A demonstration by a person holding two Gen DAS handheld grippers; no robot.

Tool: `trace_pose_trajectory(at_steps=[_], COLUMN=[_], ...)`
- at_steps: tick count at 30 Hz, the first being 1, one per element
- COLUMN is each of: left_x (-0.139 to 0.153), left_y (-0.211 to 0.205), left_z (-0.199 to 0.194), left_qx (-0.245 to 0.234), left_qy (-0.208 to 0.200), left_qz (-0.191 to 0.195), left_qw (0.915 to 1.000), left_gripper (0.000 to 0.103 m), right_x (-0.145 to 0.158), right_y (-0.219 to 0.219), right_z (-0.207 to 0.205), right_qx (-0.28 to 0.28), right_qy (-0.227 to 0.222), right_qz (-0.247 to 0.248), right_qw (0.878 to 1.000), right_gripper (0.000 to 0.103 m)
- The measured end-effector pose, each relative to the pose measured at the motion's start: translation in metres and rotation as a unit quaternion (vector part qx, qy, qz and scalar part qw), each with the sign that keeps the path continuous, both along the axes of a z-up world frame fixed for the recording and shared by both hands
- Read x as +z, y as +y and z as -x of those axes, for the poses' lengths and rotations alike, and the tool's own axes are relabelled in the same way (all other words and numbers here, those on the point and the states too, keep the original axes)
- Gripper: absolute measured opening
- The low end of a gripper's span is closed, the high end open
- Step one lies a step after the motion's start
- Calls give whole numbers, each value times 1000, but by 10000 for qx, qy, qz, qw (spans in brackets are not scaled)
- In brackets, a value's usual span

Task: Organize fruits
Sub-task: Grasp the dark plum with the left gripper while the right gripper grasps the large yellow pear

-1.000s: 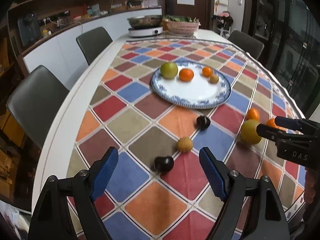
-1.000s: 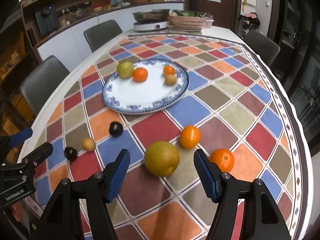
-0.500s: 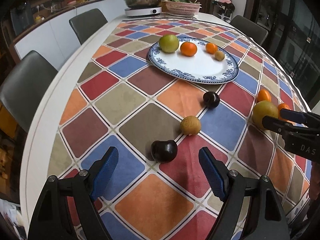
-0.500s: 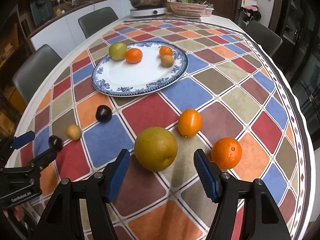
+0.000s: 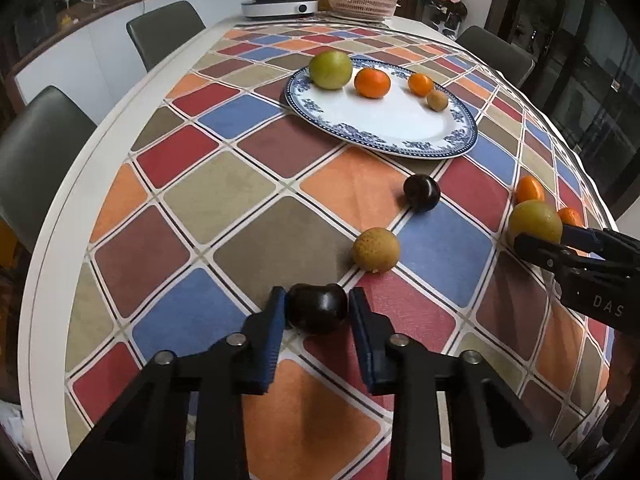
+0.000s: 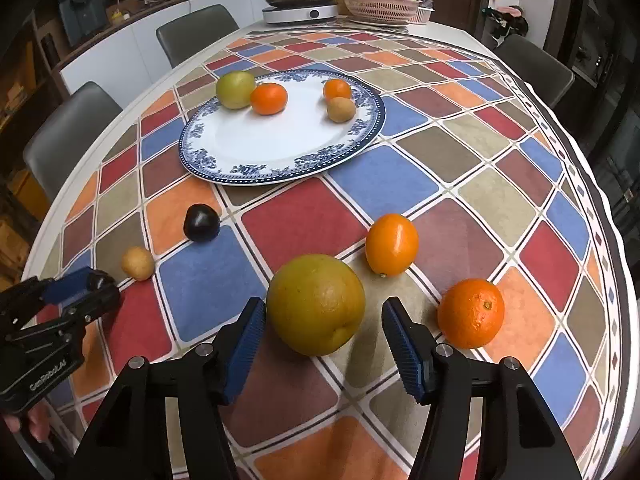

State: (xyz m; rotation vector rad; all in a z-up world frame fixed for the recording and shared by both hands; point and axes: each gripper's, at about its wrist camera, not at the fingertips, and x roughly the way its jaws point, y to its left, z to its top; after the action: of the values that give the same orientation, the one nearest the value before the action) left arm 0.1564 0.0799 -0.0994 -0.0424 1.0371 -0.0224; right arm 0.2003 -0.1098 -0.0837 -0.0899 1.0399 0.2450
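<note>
Your blue-rimmed plate holds four fruits: a green apple, an orange, a small tangerine and a tan fruit. Your left gripper has closed onto the dark plum, pads touching both sides; the right-wrist view hides that plum. Your right gripper stands wide open around the yellow-green citrus on the tablecloth, not touching it.

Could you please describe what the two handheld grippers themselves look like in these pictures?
Both are matte black plastic with angular arms and silver pivot bolts. The left gripper and right gripper each carry two ribbed blue finger pads. White lettering shows on the bodies, partly cut off. No cables or sleeves are visible.
</note>
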Motion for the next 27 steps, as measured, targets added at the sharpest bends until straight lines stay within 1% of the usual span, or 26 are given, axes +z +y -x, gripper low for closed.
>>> trace_pose_trajectory(at_steps=[2, 4, 9, 14, 20, 27], left_x=[0, 2, 9, 20, 35, 46], left_y=[-1, -3, -10, -17, -22, -23], left_z=[-1, 1, 8, 19, 29, 36], left_qx=[-2, 9, 32, 63, 107, 137], left_qy=[0, -11, -114, -201, -354, -488], left_qz=[28, 62, -50, -73, -44, -18], left_qw=[10000, 10000, 9999, 9998, 9993, 9987], left_gripper=[30, 30, 30, 30, 30, 30], right_x=[-1, -2, -2, 3, 17, 36], right_y=[0, 0, -3, -10, -12, -9], right_z=[-1, 0, 2, 10, 21, 34], right_qx=[31, 105, 160, 257, 458, 683], right_qy=[10, -8, -47, -152, -339, -596], right_qz=[-37, -103, -199, -364, -515, -612], right_qw=[10000, 9999, 9997, 9989, 9970, 9940], right_gripper=[57, 50, 50, 50, 50, 50])
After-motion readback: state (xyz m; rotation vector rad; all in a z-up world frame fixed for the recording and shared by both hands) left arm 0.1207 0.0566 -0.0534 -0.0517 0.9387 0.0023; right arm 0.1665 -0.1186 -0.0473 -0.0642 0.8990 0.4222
